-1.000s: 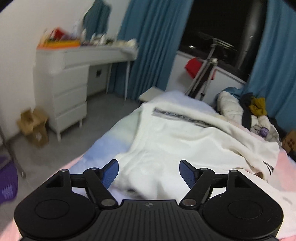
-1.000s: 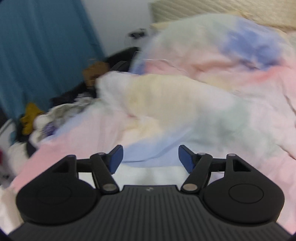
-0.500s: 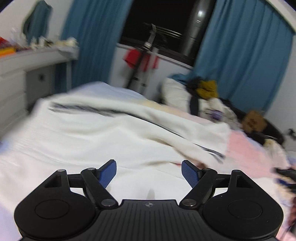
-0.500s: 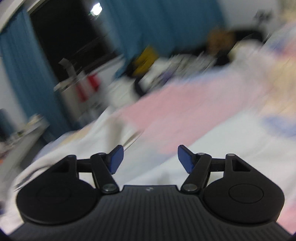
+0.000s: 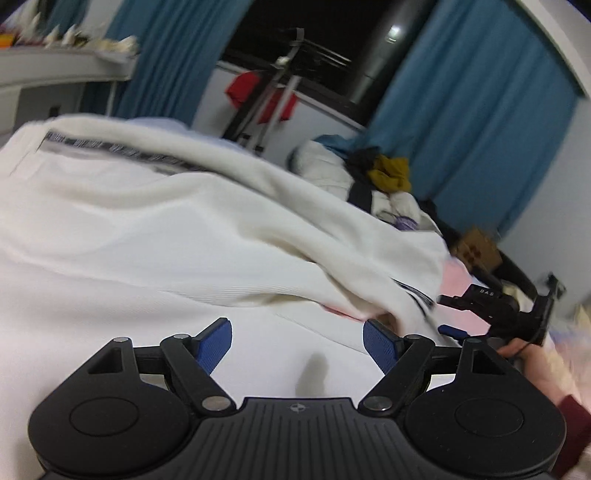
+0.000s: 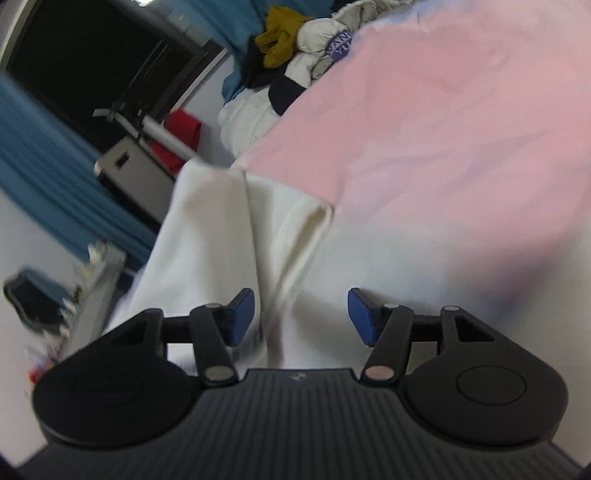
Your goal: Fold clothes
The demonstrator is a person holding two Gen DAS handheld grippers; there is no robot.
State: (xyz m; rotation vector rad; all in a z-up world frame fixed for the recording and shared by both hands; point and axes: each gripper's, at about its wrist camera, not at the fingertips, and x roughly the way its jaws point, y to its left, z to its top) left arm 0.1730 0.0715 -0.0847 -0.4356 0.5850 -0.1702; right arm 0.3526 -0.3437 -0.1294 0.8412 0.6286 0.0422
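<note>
- White garment (image 5: pixel 177 229): spread over the bed, ribbed cream-white fabric, loosely rumpled. A dark printed band (image 5: pixel 110 147) runs along its far edge, with a second short stretch of band at the right corner.
- Left gripper (image 5: pixel 297 341): jaws stand wide, blue pads apart, nothing between them; white cloth lies just below and ahead.
- In the left wrist view, the garment's right corner hangs in a loose fold just beside the right gripper (image 5: pixel 448 314), which is carried by a hand (image 5: pixel 535 362) with a dark red cuff.
- Right gripper, own view (image 6: pixel 301 314): jaws are closing at a middling gap. A raised ridge of the white garment (image 6: pixel 236 236) runs toward the gap; whether the pads touch it cannot be told.
- Bedding: pink cover (image 6: pixel 461 110) lies under and to the right of the garment.
- Surroundings, left to right: white dresser (image 5: pixel 55 70) with clutter, blue curtains (image 5: pixel 472 122), dark window (image 5: pixel 317 33), folding rack with a red cloth (image 5: pixel 258 96), a pile of mixed clothes (image 5: pixel 384 177) at the bed's far end.
</note>
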